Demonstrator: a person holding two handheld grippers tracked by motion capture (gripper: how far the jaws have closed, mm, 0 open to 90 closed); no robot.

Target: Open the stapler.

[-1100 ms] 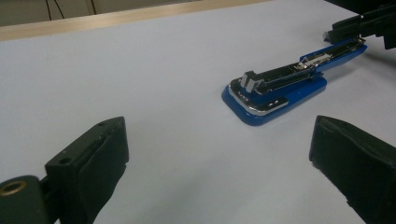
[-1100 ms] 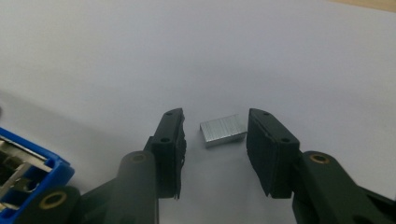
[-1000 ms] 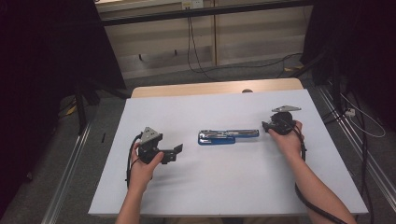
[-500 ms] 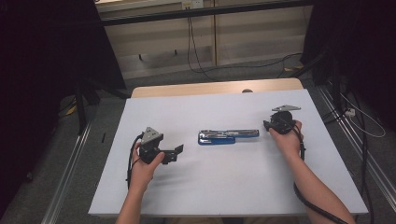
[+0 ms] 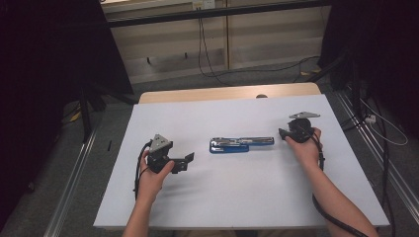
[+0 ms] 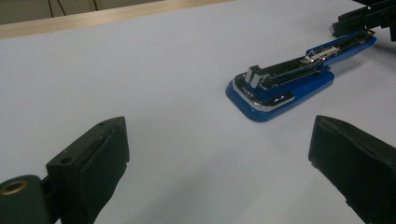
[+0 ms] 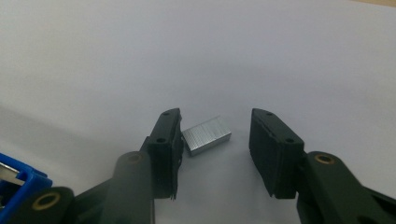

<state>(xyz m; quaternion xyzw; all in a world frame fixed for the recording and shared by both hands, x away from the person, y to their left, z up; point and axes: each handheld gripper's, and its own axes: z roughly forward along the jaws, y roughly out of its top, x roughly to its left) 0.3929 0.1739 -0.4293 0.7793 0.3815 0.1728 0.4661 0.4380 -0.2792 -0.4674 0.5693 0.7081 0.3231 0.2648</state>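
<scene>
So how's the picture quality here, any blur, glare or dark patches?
High view: table evenly lit, surroundings very dark, slightly soft. Left gripper view: stapler sharp with chrome glints, near fingers soft. Right gripper view: staple strip crisp, faint sheen, soft shadow under it.

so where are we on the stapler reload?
Done: stapler lies swung open on the table, channel exposed. In hand: right gripper straddles the staple strip, fingers just opening, no grip yet. Left: grasp the strip, load it, close the stapler. Left gripper waits open.
</scene>
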